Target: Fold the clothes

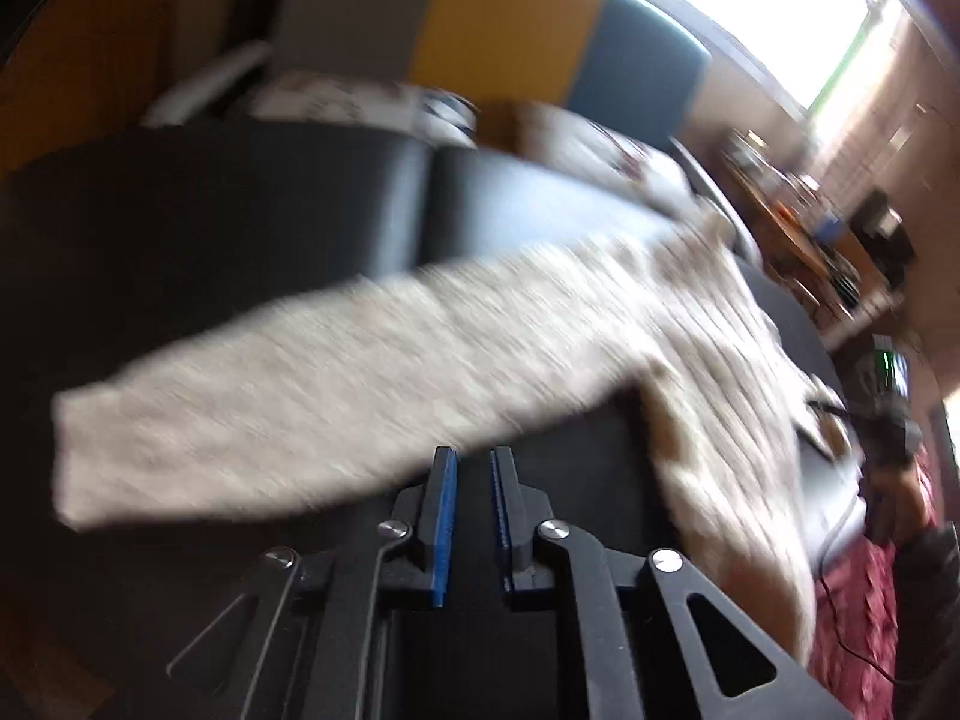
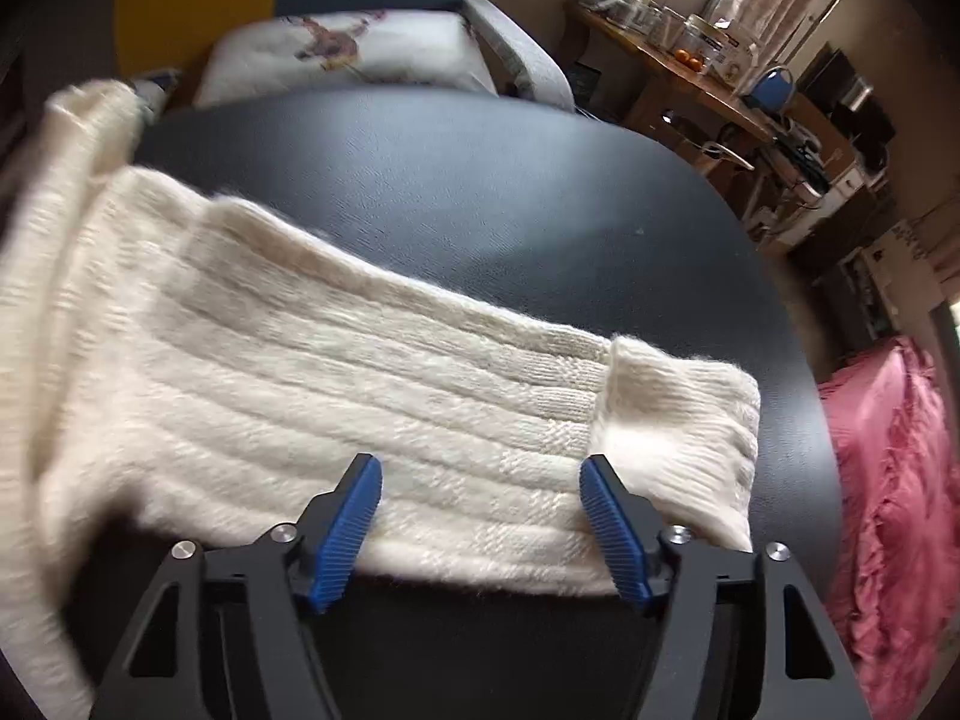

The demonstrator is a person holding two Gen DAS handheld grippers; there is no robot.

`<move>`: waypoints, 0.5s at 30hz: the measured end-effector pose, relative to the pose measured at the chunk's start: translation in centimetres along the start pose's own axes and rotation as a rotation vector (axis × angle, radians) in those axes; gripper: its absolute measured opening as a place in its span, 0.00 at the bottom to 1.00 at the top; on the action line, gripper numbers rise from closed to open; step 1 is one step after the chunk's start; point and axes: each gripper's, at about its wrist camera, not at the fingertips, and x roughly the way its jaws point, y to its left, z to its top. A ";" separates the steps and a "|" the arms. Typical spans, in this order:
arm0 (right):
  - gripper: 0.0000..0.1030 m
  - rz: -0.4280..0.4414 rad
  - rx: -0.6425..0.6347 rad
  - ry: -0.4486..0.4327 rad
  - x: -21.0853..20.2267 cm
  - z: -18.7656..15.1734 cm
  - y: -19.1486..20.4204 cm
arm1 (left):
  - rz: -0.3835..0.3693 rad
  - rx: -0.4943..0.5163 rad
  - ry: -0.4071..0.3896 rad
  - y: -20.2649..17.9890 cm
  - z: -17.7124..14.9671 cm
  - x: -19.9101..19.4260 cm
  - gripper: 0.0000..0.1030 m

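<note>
A cream knitted sweater (image 1: 360,372) lies spread on a round black table (image 1: 180,228). One sleeve stretches to the left in the blurred left wrist view. My left gripper (image 1: 474,453) hovers at that sleeve's near edge, its blue pads only a narrow gap apart with nothing between them. In the right wrist view the other sleeve (image 2: 360,372) lies flat across the table (image 2: 510,192), its ribbed cuff (image 2: 678,420) folded back at the right. My right gripper (image 2: 480,468) stands wide open just above this sleeve's near edge, not touching the knit.
Behind the table stands a grey armchair with a white printed cushion (image 2: 360,54). A wooden side table crowded with jars (image 2: 678,42) is at the back right. A pink fringed cloth (image 2: 888,480) lies beside the table's right edge.
</note>
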 end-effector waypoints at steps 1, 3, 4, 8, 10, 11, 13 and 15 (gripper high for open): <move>0.67 0.049 0.001 -0.014 -1.0 -0.8 0.1 | -0.040 0.007 0.026 -1.0 -0.7 0.7 0.12; 0.67 0.154 0.006 -0.038 -2.9 -2.5 0.6 | -0.098 0.019 0.071 -3.1 -1.8 2.0 0.13; 0.67 0.223 0.018 -0.039 -3.4 -3.5 1.1 | -0.127 0.025 0.093 -4.2 -2.3 2.7 0.13; 0.67 0.495 0.048 -0.029 -5.3 -8.7 3.9 | -0.221 0.001 0.153 -6.7 -4.3 4.5 0.19; 0.68 0.577 0.038 -0.009 -6.3 -11.3 5.2 | -0.254 -0.026 0.187 -7.4 -5.1 5.2 0.20; 0.68 0.610 0.033 0.004 -6.6 -12.5 5.7 | -0.270 -0.040 0.204 -7.8 -5.5 5.6 0.21; 0.68 0.648 0.022 0.020 -7.0 -14.4 6.0 | -0.286 -0.051 0.220 -8.6 -5.9 6.2 0.23; 0.68 0.649 0.015 0.018 -6.9 -15.5 6.4 | -0.292 -0.053 0.229 -9.2 -5.9 6.9 0.23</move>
